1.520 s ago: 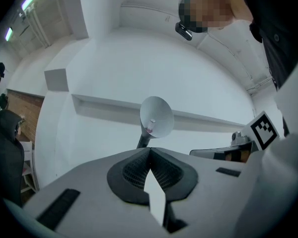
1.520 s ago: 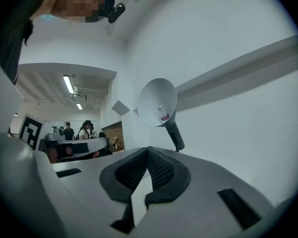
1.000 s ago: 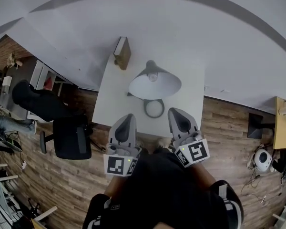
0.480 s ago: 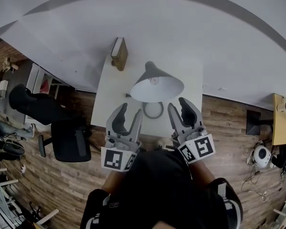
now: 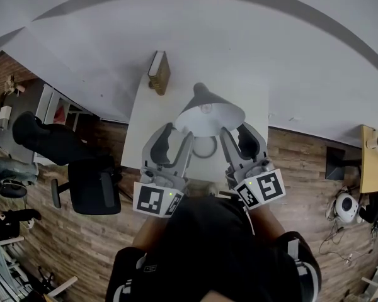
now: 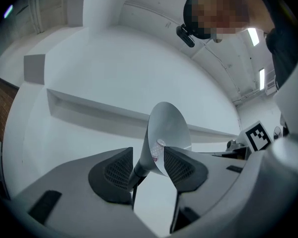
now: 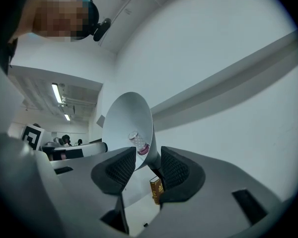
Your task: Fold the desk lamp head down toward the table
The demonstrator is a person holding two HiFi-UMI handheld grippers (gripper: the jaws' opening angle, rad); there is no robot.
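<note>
Nearest, over the near edge of the white rectangular table (image 5: pixel 145 129): grey hand-held left gripper (image 5: pixel 177 134) and grey hand-held right gripper (image 5: pixel 236 132), side by side, tips reaching up under the near rim of the lamp shade. Both open, jaws just now opening, nothing clamped. In the left gripper view, dark ribbed pads (image 6: pixel 115 170) standing apart, with the shade and its slim neck framed in the gap beyond them. Same picture in the right gripper view: pads (image 7: pixel 118 170) parted, shade beyond, no pad pressing on it.

Next out, about the middle of the table: white desk lamp with a wide cone-shaped shade (image 5: pixel 209 115), grey cap at its top, small clear bulb (image 7: pixel 138 142) inside, grey ring-shaped base (image 5: pixel 206 157) lying flat between the two grippers. Shade held high above the base on its arm, mouth tipped toward the near edge, nowhere near the table top.

Farthest, at the far left corner: brown book (image 5: pixel 159 72) standing on end, well apart from the lamp; behind it only plain white wall.

Progress, by judgement: hardly begun. Done so far: approach made, jaws opened, one gripper to each side of the shade's near rim. Left to do: taking hold of or bracing the shade or neck, then swinging the head down toward the table, likely with the base kept steady. Contact between either tip and the rim: impossible to tell from these views.
</note>
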